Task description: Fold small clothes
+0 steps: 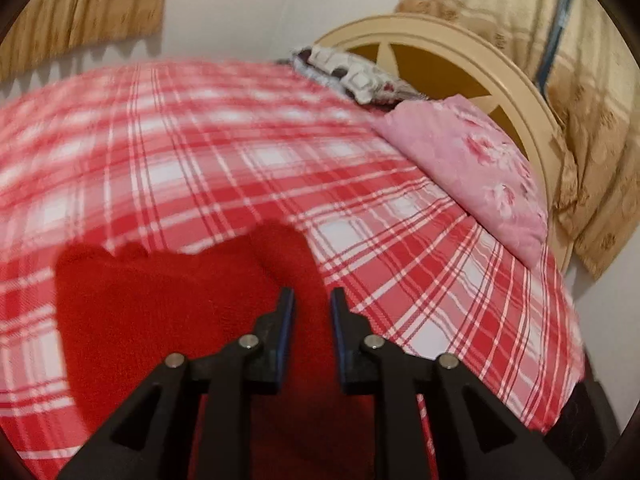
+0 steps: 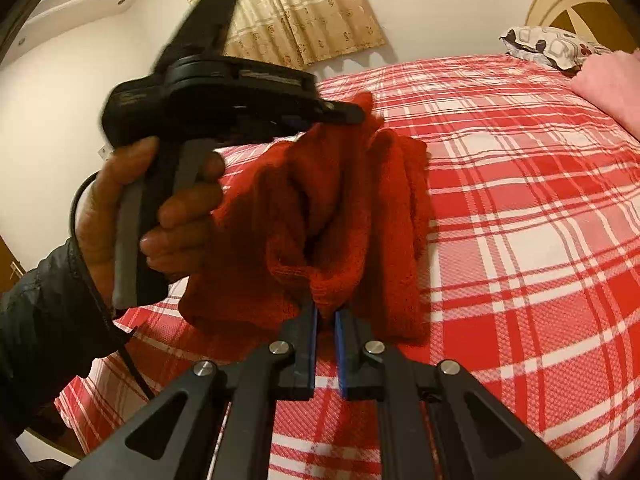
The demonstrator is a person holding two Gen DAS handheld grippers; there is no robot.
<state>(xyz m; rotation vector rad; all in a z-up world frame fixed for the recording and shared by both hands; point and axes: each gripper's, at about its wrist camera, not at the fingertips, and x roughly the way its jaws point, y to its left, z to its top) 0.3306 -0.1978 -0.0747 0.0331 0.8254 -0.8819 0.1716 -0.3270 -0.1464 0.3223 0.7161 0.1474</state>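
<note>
**A:** What is the red thing made of?

**B:** The red knit garment (image 2: 352,216) is a thick, loosely woven wool-like piece with a nubbly surface. It hangs bunched in deep vertical folds above the bed (image 2: 520,220), its lower part draping onto the sheet.

**A:** And the sheet?

**B:** Smooth cotton-looking cloth in a red, pink and white plaid. At the head lie a pink floral pillow (image 1: 476,168), soft and rectangular, and a white patterned pillow (image 1: 352,76) with squarish motifs, against a rounded cream headboard (image 1: 460,52) with a brown star-shaped inset.

**A:** How does the right gripper (image 2: 326,320) stand?

**B:** Its black jaws, lined with blue pads, are nearly pressed together, pinching a lower fold of the knit between their tips.

**A:** The left gripper (image 1: 312,300)?

**B:** In its own view the jaws stand slightly spread with red knit showing between and below them; the picture is blurred. In the right wrist view its tip reaches into the upper edge of the garment, but I cannot tell whether it grips. A bare hand (image 2: 160,208) in a dark sleeve wraps its handle.

**A:** Behind?

**B:** Beige patterned curtains (image 2: 296,12), gathered in soft pleats, on a pale wall.
</note>
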